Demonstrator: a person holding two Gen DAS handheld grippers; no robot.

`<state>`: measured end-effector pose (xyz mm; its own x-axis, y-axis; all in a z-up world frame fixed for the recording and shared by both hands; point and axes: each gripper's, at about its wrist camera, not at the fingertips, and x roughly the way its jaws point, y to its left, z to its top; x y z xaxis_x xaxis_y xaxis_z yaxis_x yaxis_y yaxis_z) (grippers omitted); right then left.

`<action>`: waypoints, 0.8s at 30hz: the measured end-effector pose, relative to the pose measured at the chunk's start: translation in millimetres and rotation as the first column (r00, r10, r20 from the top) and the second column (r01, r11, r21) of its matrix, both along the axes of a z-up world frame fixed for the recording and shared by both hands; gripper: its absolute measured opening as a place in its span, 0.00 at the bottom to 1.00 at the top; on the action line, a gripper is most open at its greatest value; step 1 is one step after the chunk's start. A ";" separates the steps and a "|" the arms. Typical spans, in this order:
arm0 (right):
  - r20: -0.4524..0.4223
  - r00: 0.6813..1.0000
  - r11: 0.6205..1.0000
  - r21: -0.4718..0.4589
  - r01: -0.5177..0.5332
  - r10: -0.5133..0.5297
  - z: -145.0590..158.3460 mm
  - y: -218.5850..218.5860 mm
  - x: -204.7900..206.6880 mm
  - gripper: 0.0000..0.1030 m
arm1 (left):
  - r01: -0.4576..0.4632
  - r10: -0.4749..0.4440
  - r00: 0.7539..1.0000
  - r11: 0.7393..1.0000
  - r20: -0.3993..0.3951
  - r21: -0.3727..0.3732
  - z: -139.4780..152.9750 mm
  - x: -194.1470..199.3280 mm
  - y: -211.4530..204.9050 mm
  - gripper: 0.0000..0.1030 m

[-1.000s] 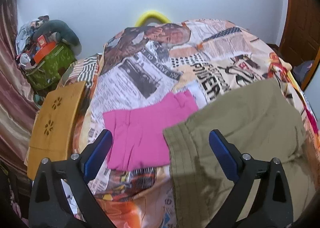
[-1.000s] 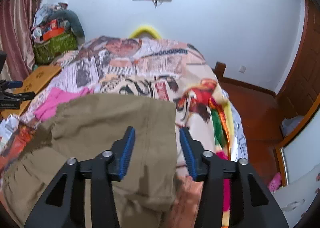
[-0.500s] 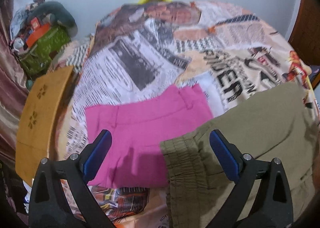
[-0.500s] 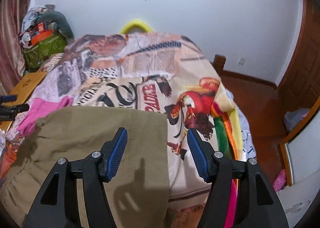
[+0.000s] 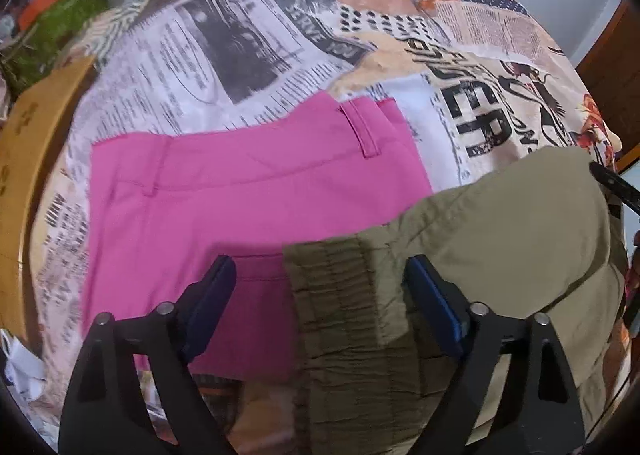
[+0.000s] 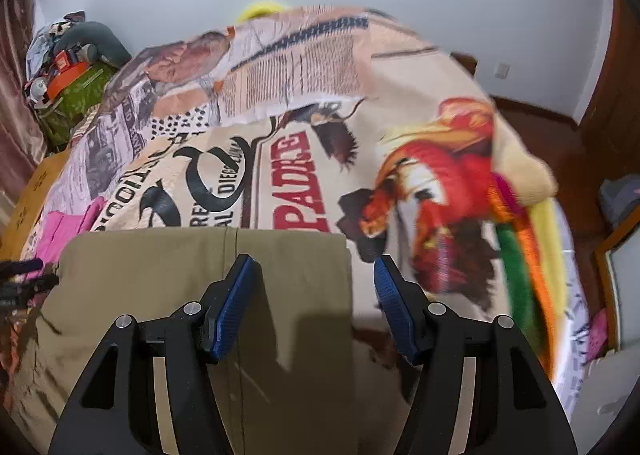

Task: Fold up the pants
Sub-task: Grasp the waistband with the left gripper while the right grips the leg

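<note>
Olive pants (image 5: 500,239) lie folded on the bed, right of folded pink pants (image 5: 248,191). My left gripper (image 5: 320,267) hangs low over the olive pants' gathered waistband corner. Its jaws are closing, with that corner between them and the pads clear of the cloth. In the right wrist view, the olive pants (image 6: 180,267) end in a straight far edge. My right gripper (image 6: 315,260) stands open astride their right edge, one finger over the cloth and the other over the bedspread. The pink pants (image 6: 60,231) and the left gripper show at the left rim.
A newspaper-print bedspread (image 5: 240,55) covers the bed. A wooden board (image 5: 32,143) lies along its left side, with a pile of bags (image 6: 76,95) behind. The bed's right edge drops to a wooden floor (image 6: 540,135). A white wall stands beyond.
Both grippers have come down closer to the bed. The left jaws have narrowed over the waistband corner. The right gripper has shifted right to the pants' edge, and its jaws stand wider.
</note>
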<state>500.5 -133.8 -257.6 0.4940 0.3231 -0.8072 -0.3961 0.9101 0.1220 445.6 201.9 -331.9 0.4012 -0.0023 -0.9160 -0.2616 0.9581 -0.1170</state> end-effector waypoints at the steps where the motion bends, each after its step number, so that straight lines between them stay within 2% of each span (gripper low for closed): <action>1: -0.011 1.000 1.000 0.018 -0.004 0.004 -2.6 0.9 0.9 0.45 | 0.006 -0.006 1.000 1.000 -0.002 -0.011 -1.7 0.5 -1.9 0.78; 3: -0.003 1.000 0.999 0.044 0.014 -0.014 -2.9 1.6 -0.7 0.37 | 0.019 -0.019 1.000 0.999 0.002 -0.038 -2.6 0.7 -4.5 0.62; 5: 0.025 0.999 0.999 0.026 0.022 -0.022 -1.4 4.6 -4.1 0.17 | 0.023 -0.023 1.000 0.998 0.007 -0.051 -1.2 -0.1 -6.7 0.58; 6: 0.039 0.999 1.000 0.016 0.020 -0.021 -0.6 6.0 -5.2 0.14 | 0.025 -0.024 1.000 0.999 0.009 -0.048 -0.5 0.1 -7.3 0.55; 9: 0.061 0.998 1.000 0.003 0.006 -0.006 4.0 6.7 -8.9 0.12 | 0.017 -0.017 1.000 0.999 0.023 -0.035 3.7 -0.7 -6.6 0.49; 16: 0.161 0.987 1.000 0.011 0.013 -0.015 39.0 -1.5 -20.9 0.10 | -0.006 0.001 0.996 0.998 0.090 0.061 33.8 -10.0 -9.7 0.45; 24: 0.322 0.947 1.000 0.016 0.013 -0.018 102.3 -1.4 -49.7 0.10 | -0.017 -0.027 0.971 0.983 0.236 0.184 106.6 -35.8 -23.5 0.44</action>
